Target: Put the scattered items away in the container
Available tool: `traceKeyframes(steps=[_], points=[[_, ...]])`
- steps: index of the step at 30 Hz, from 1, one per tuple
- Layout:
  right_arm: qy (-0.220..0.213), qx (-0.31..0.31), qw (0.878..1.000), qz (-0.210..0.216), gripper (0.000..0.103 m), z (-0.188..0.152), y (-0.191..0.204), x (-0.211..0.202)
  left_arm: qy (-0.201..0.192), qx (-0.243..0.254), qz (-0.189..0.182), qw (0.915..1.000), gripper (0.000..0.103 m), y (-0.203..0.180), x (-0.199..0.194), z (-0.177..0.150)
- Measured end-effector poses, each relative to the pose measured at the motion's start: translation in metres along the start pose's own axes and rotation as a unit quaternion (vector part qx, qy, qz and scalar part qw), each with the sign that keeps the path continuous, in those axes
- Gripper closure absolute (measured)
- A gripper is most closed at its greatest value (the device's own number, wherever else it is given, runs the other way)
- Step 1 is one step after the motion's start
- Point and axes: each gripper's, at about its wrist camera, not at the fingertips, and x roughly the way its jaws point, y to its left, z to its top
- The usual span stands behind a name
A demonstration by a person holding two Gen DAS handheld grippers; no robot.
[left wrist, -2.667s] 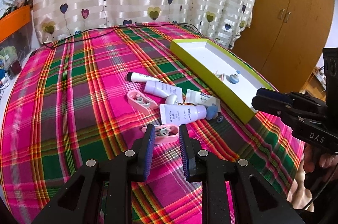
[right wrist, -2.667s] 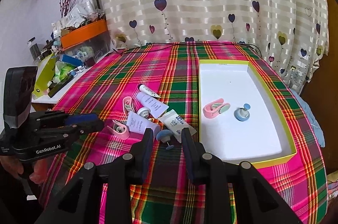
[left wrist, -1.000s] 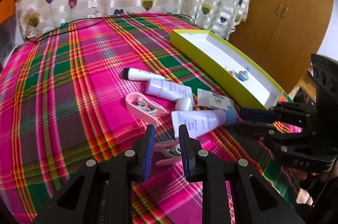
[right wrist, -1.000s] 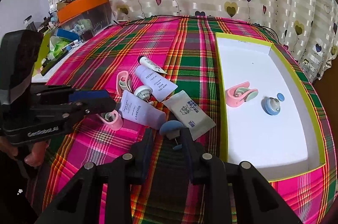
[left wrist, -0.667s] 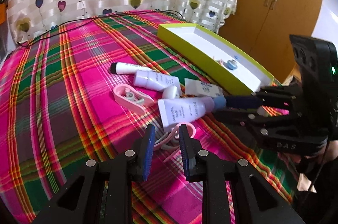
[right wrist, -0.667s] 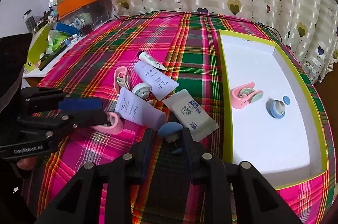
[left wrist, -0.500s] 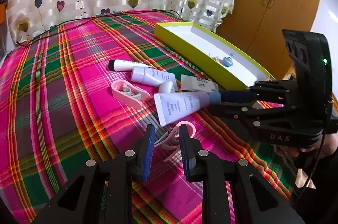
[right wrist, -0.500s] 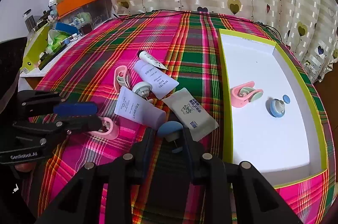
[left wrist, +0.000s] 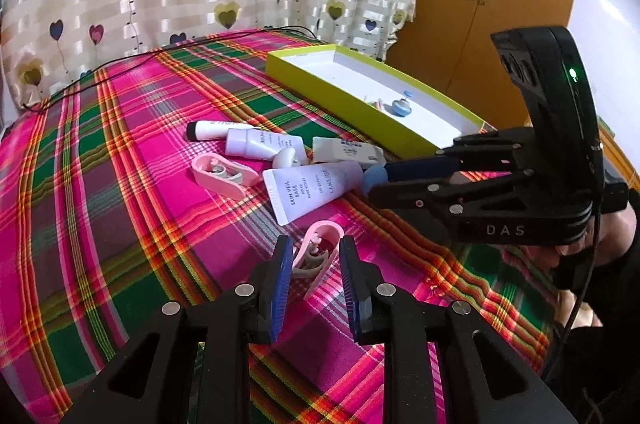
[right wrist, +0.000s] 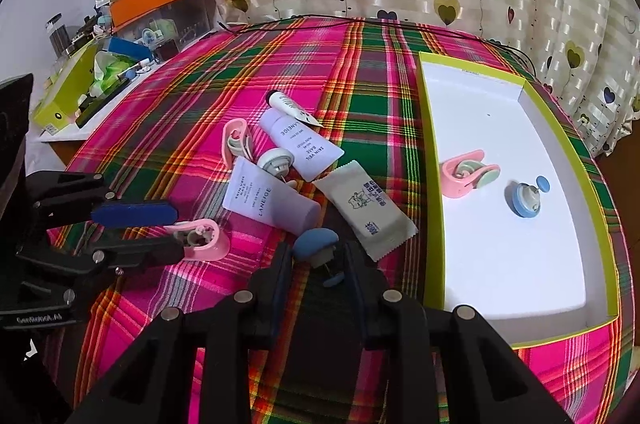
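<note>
A pink clip (left wrist: pixel 318 250) stands on edge between the pads of my left gripper (left wrist: pixel 314 252). Its jaws are opening; the clip leans on the left pad, with a thin gap on the right. In the right wrist view the same clip (right wrist: pixel 202 244) rests on the plaid cloth at the left gripper's (right wrist: pixel 176 232) tips. My right gripper (right wrist: pixel 316 256) is open around a small blue capped piece (right wrist: pixel 314 240), pads not pressing. The yellow-green box (right wrist: pixel 430 183) lies to the right, holding another pink clip (right wrist: pixel 466 171) and a blue piece (right wrist: pixel 524 199).
Loose on the cloth lie two lavender tubes (right wrist: pixel 268 201) (right wrist: pixel 300 143), a white sachet (right wrist: pixel 368 207), a small white tube (right wrist: pixel 286 103), a white round cap (right wrist: pixel 276 159) and one more pink clip (right wrist: pixel 236 139). A cluttered shelf (right wrist: pixel 100 71) stands far left. A black cable (right wrist: pixel 320 19) crosses the far edge.
My left gripper has carried the pink clip a little away from the pile, and its jaws now stand wider. The right gripper came down around the blue piece earlier and has since kept still.
</note>
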Motion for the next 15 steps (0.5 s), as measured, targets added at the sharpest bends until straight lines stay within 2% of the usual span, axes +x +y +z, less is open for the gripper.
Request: traceKeyframes(steps=[8, 15], points=[[0.005, -0.007, 1.0, -0.013, 0.075, 0.0021, 0.0008, 0.005, 0.003, 0.03, 0.015, 0.9994, 0.075, -0.0074, 0.0042, -0.0006], [0.007, -0.016, 1.0, -0.025, 0.075, 0.0034, 0.0025, 0.0079, 0.012, 0.028, 0.032, 0.999, 0.075, -0.0051, 0.0102, 0.0017]])
